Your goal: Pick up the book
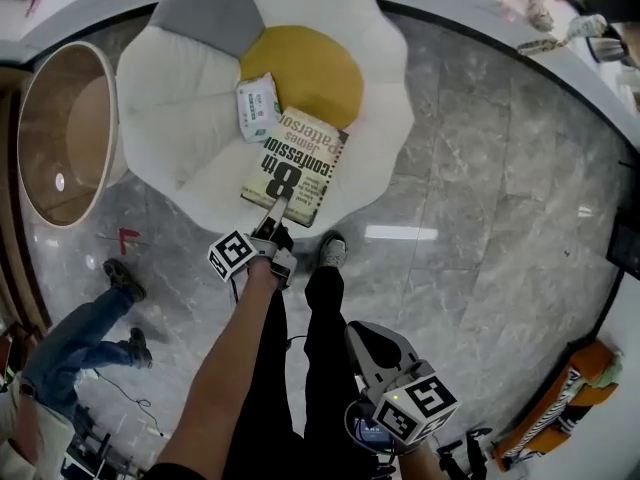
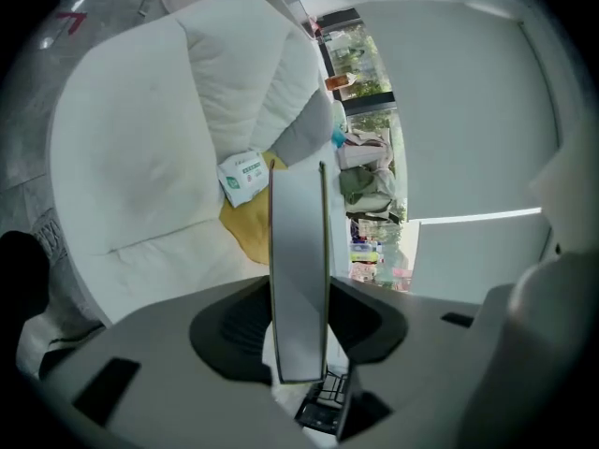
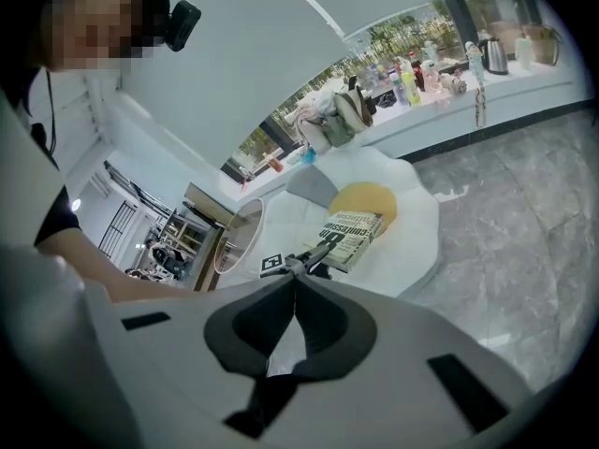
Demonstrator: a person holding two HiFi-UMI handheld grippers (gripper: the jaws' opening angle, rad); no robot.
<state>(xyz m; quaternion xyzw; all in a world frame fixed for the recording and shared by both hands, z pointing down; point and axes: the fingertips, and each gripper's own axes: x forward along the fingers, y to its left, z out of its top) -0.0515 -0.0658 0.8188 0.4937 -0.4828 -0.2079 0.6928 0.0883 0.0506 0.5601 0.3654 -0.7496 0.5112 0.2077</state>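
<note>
The book, a paperback with a pale cover and big black print, hangs tilted over the white flower-shaped cushion. My left gripper is shut on its near edge. In the left gripper view the book stands edge-on between the jaws, which press on both of its faces. My right gripper hangs low by the person's legs, shut with nothing in it. In the right gripper view its fingertips meet, and the book shows far ahead.
A tissue pack lies on the cushion beside its yellow centre. A round wooden tub stands to the left. Another person's jeans-clad legs are at the lower left, and an orange object at the lower right. The floor is grey marble.
</note>
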